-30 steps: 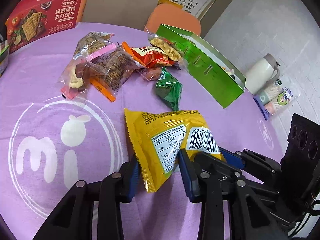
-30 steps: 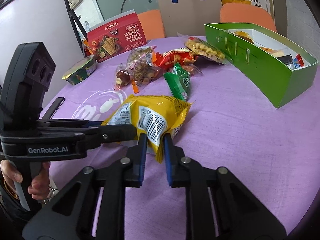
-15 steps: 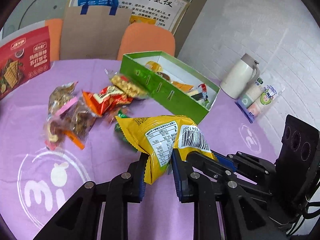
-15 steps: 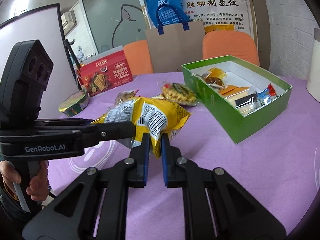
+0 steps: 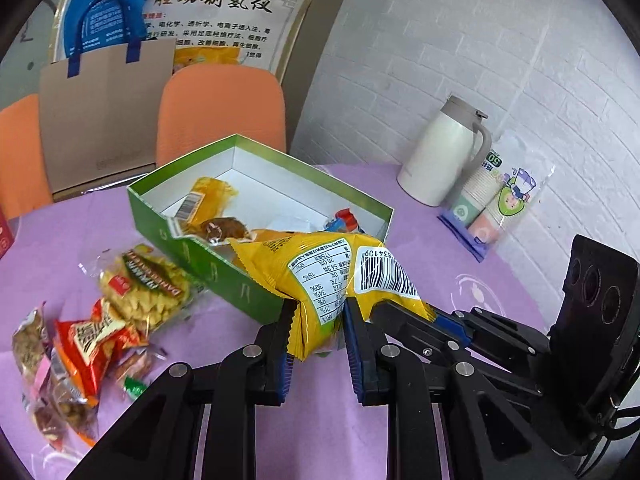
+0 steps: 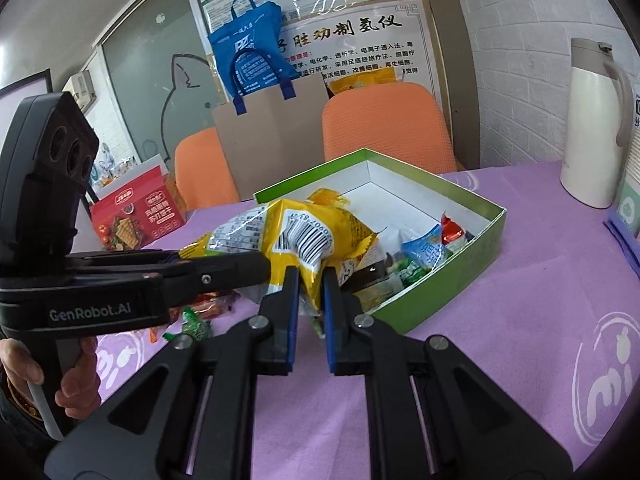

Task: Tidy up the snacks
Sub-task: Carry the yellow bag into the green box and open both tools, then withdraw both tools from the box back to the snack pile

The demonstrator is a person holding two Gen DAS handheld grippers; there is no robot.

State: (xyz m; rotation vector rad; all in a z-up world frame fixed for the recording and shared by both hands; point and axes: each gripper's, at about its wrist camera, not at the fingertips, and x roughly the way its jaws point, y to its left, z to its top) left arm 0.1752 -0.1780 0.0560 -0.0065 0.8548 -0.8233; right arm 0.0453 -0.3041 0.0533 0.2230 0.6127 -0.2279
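Note:
Both grippers are shut on one large yellow snack bag (image 5: 320, 276), held in the air at the near edge of the open green box (image 5: 224, 264). My left gripper (image 5: 316, 320) pinches the bag's lower edge; my right gripper (image 6: 308, 284) pinches its other end, and the bag also shows there (image 6: 288, 236). The green box (image 6: 460, 256) holds several small snack packs. Loose snacks (image 5: 120, 312) lie on the purple tablecloth left of the box.
A white thermos (image 5: 440, 152) and a pack of paper cups (image 5: 496, 196) stand at the right by the brick wall. A red cracker box (image 6: 136, 216) stands at the far left. Orange chairs (image 5: 220, 108) and a cardboard bag (image 5: 100, 116) sit behind the table.
Both grippers have lifted the yellow bag off the tablecloth and carried it toward the green box. The box now appears closer and its inside shows.

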